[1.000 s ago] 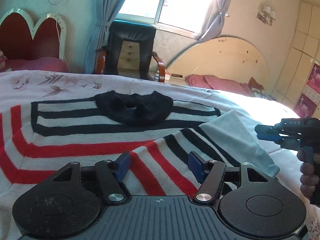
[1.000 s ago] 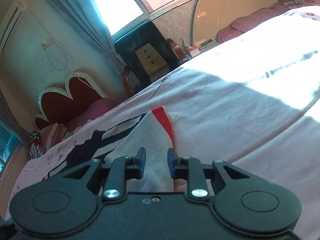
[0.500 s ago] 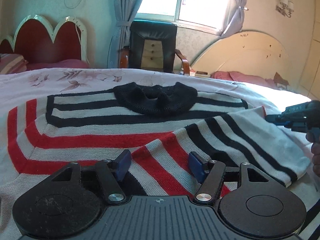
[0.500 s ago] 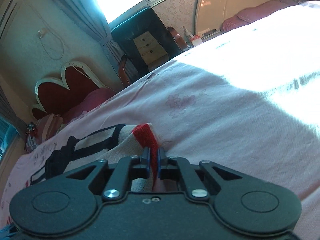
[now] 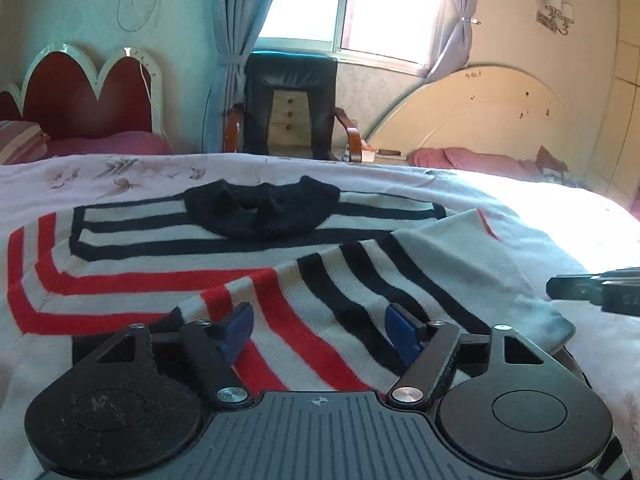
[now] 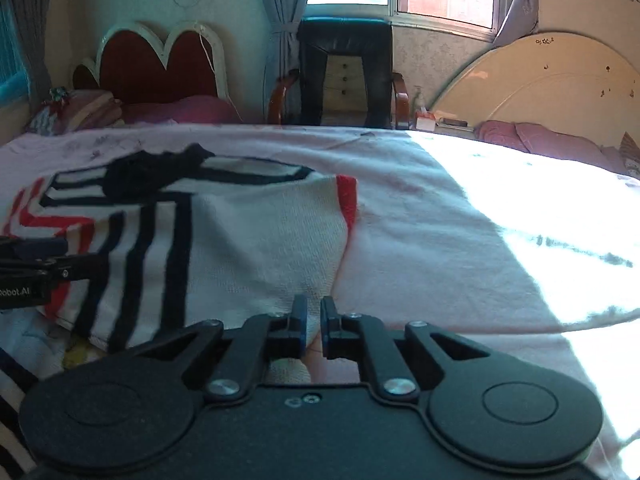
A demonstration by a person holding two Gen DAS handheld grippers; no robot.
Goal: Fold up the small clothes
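In the middle of the left wrist view, the striped sweater [image 5: 256,248] lay flat on the bed [image 5: 540,216], one side folded inward. The left gripper [image 5: 320,330] was opening, fingers released above the knit. The right gripper [image 6: 313,324] was parting slightly, gripping nothing visible. Smoothing the fold edge seemed wise. A chair [image 5: 290,108] stood clear behind.

The sweater [image 5: 224,256] lies on the bed [image 5: 560,216], chair [image 5: 290,108] behind.
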